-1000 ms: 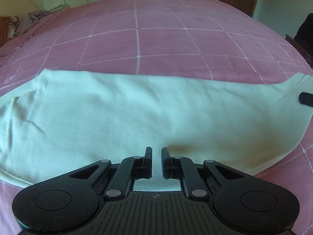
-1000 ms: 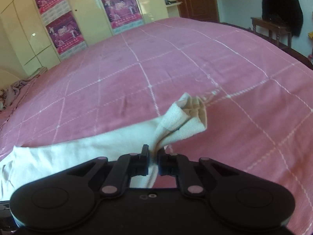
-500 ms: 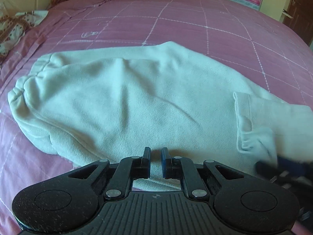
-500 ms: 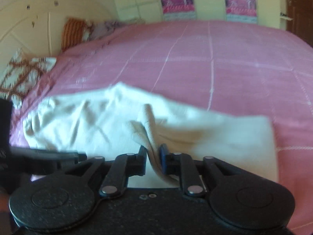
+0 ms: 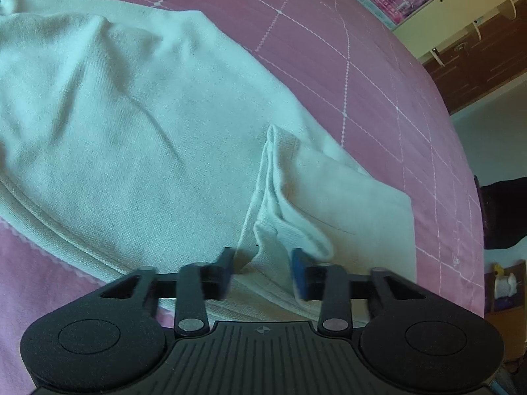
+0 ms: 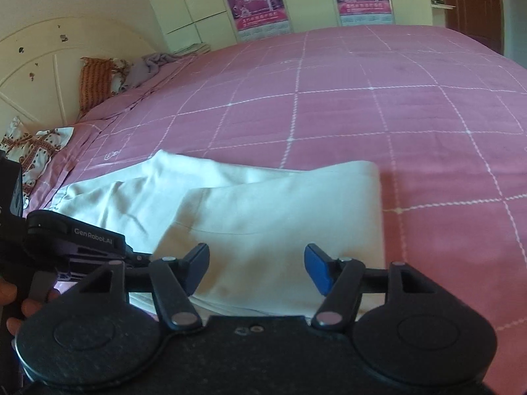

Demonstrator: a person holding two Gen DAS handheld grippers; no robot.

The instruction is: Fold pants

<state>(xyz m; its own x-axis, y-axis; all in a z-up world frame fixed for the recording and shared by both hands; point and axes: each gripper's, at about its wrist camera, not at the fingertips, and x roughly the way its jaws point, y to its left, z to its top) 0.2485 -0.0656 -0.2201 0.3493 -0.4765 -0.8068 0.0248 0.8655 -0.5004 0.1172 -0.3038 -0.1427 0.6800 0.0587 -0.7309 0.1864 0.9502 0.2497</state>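
The pale cream pants [image 5: 138, 125] lie folded over on the pink checked bedspread [image 5: 362, 75]. A leg end with its hem [image 5: 296, 204] rests on top of the wider part. My left gripper [image 5: 263, 263] hovers low over that hem. Its jaws are opening; a rumpled hem fold lies between the fingers, and the pads do not press on it. In the right wrist view the folded pants [image 6: 270, 210] form a flat rectangle. My right gripper [image 6: 257, 260] is just above their near edge, its jaws opening with only flat cloth below.
The black housing of the left tool [image 6: 75, 237] and a person's fingers [image 6: 13, 296] sit at the left of the right wrist view. Patterned pillows [image 6: 36, 151] and a headboard [image 6: 39, 65] are far left. A wardrobe with posters [image 6: 257, 0] stands beyond the bed.
Both grippers swung across the bed, and the right one carried the leg end over onto the wider part. Both jaws then spread, and the cloth lies loose on the pile.
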